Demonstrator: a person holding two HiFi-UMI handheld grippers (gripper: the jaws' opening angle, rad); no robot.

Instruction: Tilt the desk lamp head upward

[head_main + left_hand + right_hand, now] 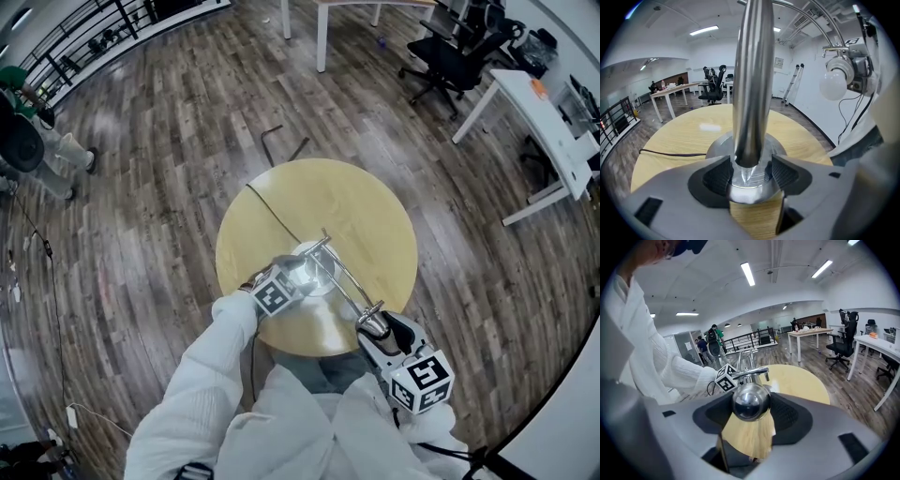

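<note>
Polished chrome desk lamp [317, 269] stands at the near side of the round pale wooden table [361, 206]. Jaws of the left gripper [750, 177] clamp the upright steel post [750, 84] just above the base. Jaws of the right gripper [750, 414] pinch the rounded chrome lamp head [750, 401].

Judged: rigid metal, slick under the pads, hinge probably stiff. The white bulb [833, 84] is fragile, so grip the shell only.
</note>
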